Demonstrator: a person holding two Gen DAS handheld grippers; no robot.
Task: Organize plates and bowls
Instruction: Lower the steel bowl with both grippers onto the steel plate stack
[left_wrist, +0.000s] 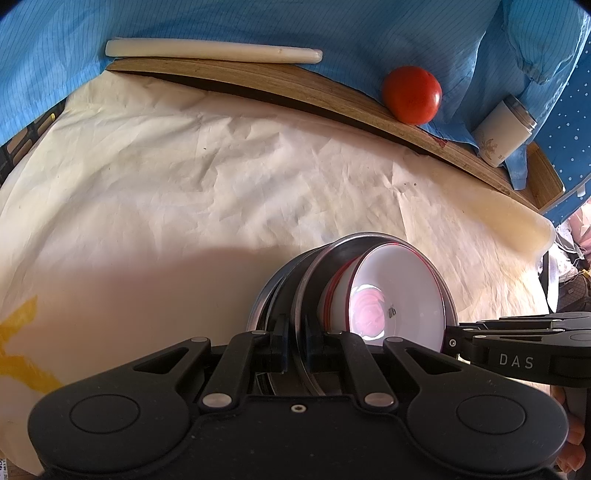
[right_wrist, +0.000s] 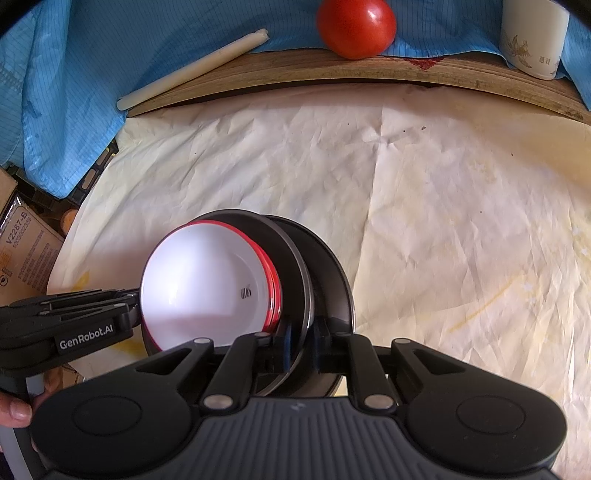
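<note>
We hold the stack on edge between us: left gripper (left_wrist: 295, 341) clamped on the dark plates (left_wrist: 291, 280), right gripper (right_wrist: 301, 345) clamped on their opposite rim, white bowl (right_wrist: 207, 284) nested facing the left.

This looks like a makeshift home-style kitchen corner set up for recording, more a staged work area than a lived-in kitchen. A tabletop (right_wrist: 461, 206) is covered with creased, stained cream paper, bordered at the back by a wooden board edge (right_wrist: 332, 70) and draped blue cloth (right_wrist: 74, 81). Household things sit along that back edge: a red tomato (right_wrist: 356, 26), a white candle-like stick (right_wrist: 192, 68) and a white printed cup (right_wrist: 532, 40). Dark plates (right_wrist: 325, 273) and a red-rimmed white bowl (right_wrist: 207, 284) are tableware. At the left, a labelled cardboard box (right_wrist: 26, 251) hints at storage nearby.
</note>
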